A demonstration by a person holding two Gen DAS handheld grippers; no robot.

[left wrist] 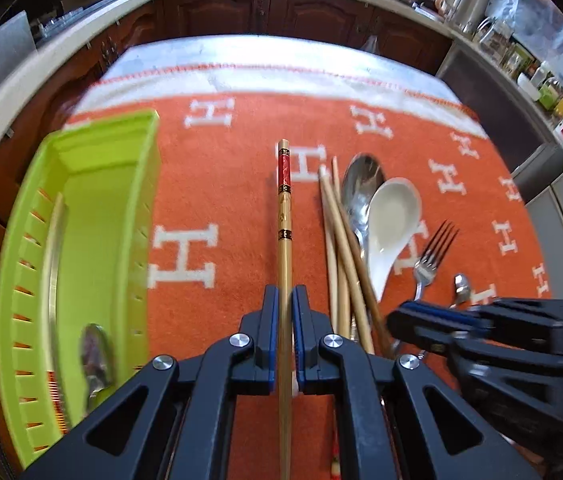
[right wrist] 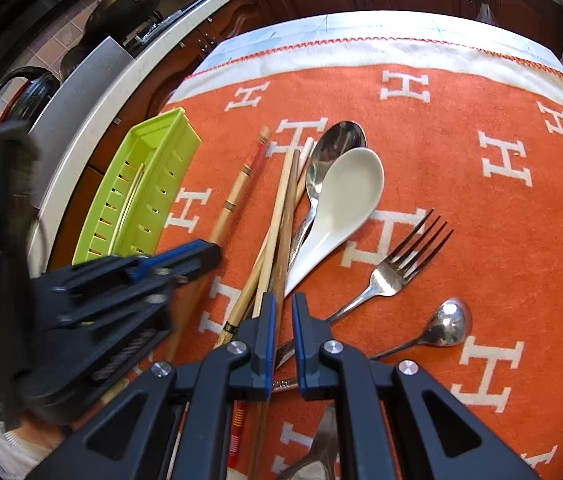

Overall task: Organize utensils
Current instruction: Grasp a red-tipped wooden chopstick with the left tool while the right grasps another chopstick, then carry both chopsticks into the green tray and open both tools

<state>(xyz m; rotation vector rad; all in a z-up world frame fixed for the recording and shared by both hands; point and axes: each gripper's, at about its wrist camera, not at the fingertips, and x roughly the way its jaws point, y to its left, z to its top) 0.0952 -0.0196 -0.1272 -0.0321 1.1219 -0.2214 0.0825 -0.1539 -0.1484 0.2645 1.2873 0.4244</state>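
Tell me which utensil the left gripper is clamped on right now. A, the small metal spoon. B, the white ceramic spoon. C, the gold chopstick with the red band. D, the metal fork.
C: in the left wrist view the left gripper has its jaws shut on the gold chopstick with the red band, while the white ceramic spoon and metal fork lie untouched on the orange cloth.

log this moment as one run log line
left hand-held gripper: shut on gold chopstick | right hand-held gripper: shut on brown chopstick | green tray: spoon inside
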